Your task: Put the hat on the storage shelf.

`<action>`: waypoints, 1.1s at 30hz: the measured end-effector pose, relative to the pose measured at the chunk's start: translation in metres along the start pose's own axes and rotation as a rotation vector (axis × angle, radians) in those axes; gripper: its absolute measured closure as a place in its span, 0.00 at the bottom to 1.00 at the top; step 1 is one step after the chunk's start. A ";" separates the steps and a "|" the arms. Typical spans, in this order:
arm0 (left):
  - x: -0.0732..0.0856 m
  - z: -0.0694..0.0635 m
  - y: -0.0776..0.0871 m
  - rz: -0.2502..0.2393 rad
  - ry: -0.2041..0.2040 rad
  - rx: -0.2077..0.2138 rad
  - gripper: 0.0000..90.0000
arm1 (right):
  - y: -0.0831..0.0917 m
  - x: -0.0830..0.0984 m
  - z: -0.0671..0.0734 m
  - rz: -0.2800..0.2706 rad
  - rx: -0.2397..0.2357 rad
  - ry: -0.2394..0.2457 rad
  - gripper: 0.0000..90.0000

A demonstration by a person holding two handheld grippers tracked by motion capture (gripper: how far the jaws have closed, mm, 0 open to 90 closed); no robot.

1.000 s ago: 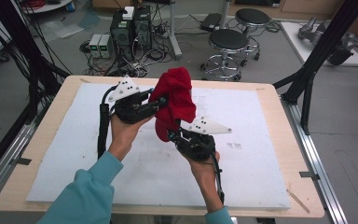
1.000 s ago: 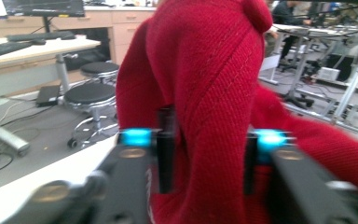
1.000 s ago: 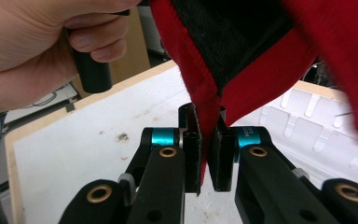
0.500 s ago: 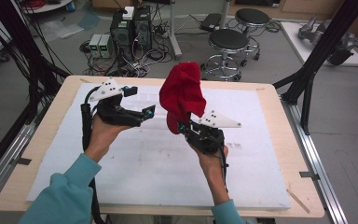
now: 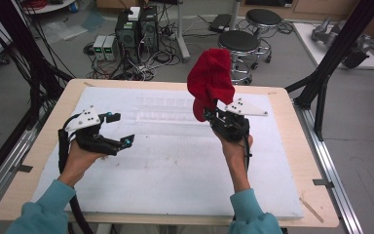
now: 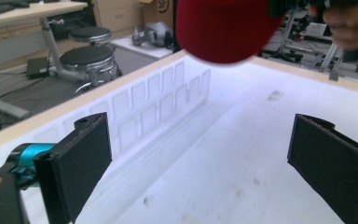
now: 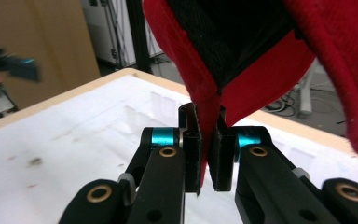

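Observation:
A red cap (image 5: 210,80) with a black inner band (image 7: 223,37) is held up above the white foam sheet (image 5: 175,161). My right gripper (image 5: 207,115) is shut on the cap's red edge (image 7: 208,135), right of centre, jaws pointing up and away. My left gripper (image 5: 119,129) stands open at the left of the table, well apart from the cap, nothing between its jaws. In the left gripper view the cap (image 6: 223,28) hangs at the top, beyond the wide-apart pads (image 6: 81,158).
The foam sheet has a row of shallow square dents (image 5: 165,102) along its far side. The wooden table edge (image 5: 316,165) frames it. Beyond the table stand two stools (image 5: 238,44), computer boxes with cables (image 5: 136,29) and black frame struts (image 5: 331,63).
My left gripper let go of the cap, opened and moved left and down toward the table. My right gripper carried the cap up and to the right.

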State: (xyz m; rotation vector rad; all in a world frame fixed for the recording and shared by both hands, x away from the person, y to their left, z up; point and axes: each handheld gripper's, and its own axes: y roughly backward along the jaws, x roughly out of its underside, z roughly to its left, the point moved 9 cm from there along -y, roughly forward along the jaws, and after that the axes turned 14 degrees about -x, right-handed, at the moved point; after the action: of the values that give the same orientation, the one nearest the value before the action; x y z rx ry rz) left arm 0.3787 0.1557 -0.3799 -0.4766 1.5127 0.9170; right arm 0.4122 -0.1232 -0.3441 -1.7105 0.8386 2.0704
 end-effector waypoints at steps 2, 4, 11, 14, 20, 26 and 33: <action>0.014 0.003 0.005 0.016 0.002 -0.003 0.07 | -0.003 0.000 -0.009 0.009 0.007 0.009 0.95; 0.024 0.007 0.010 0.019 0.008 -0.014 0.07 | -0.006 0.001 -0.016 0.016 0.009 0.020 0.95; 0.060 0.020 0.033 0.010 0.048 -0.029 0.07 | -0.012 0.007 -0.040 0.030 0.039 0.022 0.95; 0.071 0.026 0.040 0.008 0.073 -0.048 0.07 | -0.015 0.014 -0.050 0.047 0.052 0.010 0.95; 0.087 0.030 0.048 0.017 0.093 -0.058 0.07 | -0.018 0.023 -0.066 0.061 0.070 -0.003 0.95; 0.095 0.031 0.052 0.014 0.112 -0.068 0.07 | -0.020 0.030 -0.075 0.082 0.066 -0.018 0.95; 0.107 0.032 0.053 0.017 0.133 -0.084 0.07 | -0.025 0.033 -0.077 0.094 0.044 -0.030 0.95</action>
State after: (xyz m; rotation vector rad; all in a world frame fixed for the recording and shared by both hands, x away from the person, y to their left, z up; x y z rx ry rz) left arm 0.3405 0.2353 -0.4664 -0.5962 1.6049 0.9817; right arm 0.4788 -0.1559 -0.3901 -1.6430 0.9648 2.1157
